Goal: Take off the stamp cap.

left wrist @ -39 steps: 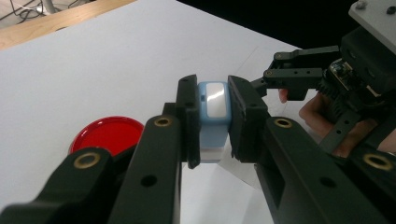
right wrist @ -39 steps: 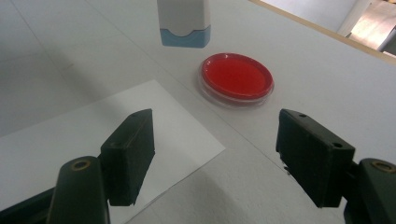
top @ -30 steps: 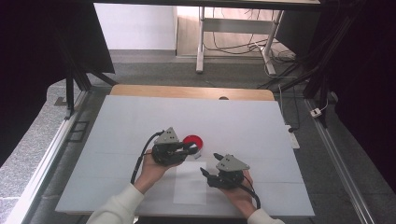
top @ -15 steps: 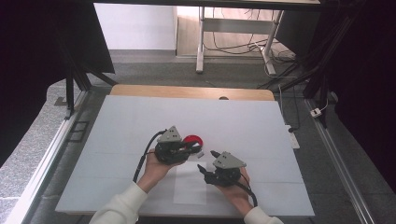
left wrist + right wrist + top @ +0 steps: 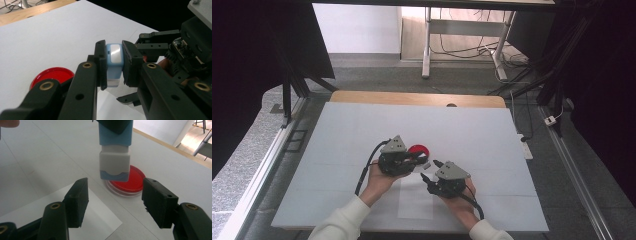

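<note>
My right gripper [image 5: 113,202] has just been narrowing its jaws toward the capped end of the blue stamp [image 5: 113,62] (nothing between them yet), which my left gripper [image 5: 113,65] clamps above the red dish [image 5: 128,181], so I judge cap removal comes next.

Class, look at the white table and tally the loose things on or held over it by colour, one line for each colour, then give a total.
Red: 1, the round red dish
Blue and white: 1, the stamp-like block held in the left gripper
White: 1, the paper sheet
Total: 3
</note>
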Demonstrator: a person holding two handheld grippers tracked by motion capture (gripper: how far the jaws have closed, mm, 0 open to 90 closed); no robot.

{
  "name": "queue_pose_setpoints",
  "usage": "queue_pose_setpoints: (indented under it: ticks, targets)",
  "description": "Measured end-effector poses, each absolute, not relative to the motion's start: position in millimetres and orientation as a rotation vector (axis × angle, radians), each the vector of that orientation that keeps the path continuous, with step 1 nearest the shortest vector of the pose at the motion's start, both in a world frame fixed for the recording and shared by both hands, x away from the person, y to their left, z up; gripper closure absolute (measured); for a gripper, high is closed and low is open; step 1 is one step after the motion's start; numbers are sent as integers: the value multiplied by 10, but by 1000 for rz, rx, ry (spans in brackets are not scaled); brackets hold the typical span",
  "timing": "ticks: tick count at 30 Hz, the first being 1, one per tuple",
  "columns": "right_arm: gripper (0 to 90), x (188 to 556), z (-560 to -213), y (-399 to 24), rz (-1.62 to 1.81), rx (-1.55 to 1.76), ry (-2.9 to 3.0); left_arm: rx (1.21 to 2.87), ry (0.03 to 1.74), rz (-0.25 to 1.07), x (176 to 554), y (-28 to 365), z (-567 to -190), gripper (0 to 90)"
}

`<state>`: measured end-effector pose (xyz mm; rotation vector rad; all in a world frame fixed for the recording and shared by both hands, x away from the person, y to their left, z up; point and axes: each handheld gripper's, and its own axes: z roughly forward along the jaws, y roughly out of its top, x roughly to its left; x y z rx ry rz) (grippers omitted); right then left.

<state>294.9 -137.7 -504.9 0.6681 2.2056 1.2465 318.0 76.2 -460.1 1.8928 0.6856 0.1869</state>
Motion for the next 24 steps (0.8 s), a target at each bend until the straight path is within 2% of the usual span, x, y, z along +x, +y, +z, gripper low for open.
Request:
queue_pose_setpoints:
  ticks: [24]
  targets:
    - [499, 2973, -5068, -1306, 1215, 655, 2200, 1894, 692, 188, 3186, 722, -4652, 750]
